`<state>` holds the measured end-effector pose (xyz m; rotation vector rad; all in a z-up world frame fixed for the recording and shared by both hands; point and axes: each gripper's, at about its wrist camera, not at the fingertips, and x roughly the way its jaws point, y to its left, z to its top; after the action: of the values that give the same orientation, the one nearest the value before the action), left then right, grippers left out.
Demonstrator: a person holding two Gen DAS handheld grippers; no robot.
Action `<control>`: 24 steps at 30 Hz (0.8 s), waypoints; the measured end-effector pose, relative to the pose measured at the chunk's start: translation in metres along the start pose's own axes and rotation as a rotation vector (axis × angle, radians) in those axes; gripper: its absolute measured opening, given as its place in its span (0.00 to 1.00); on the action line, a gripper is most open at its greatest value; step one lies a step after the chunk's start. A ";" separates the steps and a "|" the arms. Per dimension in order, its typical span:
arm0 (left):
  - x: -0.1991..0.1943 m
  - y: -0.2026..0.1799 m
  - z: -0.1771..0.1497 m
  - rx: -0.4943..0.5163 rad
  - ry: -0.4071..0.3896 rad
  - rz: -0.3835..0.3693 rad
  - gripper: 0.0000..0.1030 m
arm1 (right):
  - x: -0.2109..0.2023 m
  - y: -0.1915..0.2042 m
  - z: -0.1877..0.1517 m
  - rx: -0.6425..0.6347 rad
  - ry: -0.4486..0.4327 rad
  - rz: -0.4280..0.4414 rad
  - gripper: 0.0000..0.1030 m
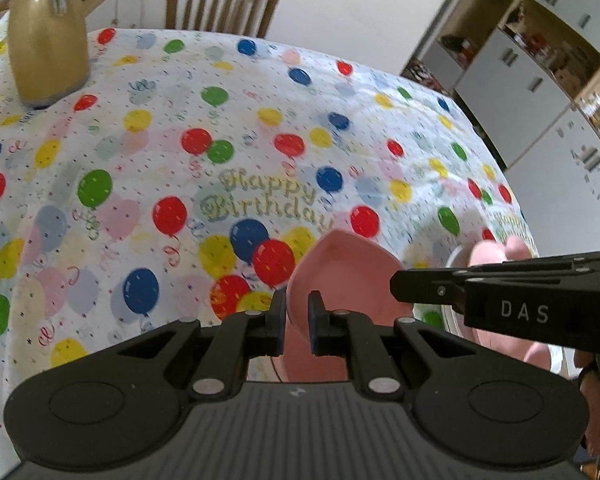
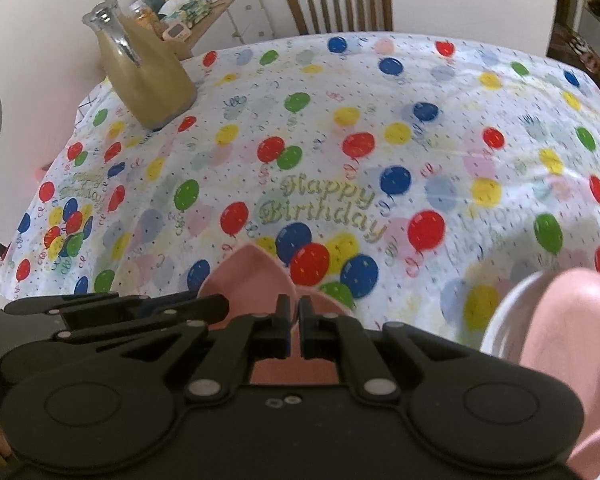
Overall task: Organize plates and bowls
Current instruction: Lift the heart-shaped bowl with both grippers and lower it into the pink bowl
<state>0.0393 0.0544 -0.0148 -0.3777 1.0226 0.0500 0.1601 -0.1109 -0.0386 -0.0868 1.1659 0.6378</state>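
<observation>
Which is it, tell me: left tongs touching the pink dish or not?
Touching. The left wrist view shows the left tongs pinching the pink dish rim between both pads.

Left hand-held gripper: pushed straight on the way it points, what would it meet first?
Apart from the pink heart-shaped dish already clamped in the left hand-held gripper, probably the balloon-print birthday tablecloth. Nothing else lies on that line, though depth is unclear.
</observation>
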 end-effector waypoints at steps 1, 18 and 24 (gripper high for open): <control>0.001 -0.002 -0.002 0.008 0.006 -0.003 0.10 | -0.001 -0.002 -0.004 0.006 0.001 -0.002 0.03; 0.027 -0.018 -0.035 0.097 0.095 0.026 0.10 | 0.016 -0.020 -0.041 0.050 0.030 -0.030 0.03; 0.032 -0.020 -0.035 0.111 0.098 0.042 0.10 | 0.023 -0.021 -0.046 0.047 0.045 -0.039 0.03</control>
<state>0.0315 0.0198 -0.0522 -0.2596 1.1256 0.0125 0.1377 -0.1360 -0.0828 -0.0846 1.2193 0.5765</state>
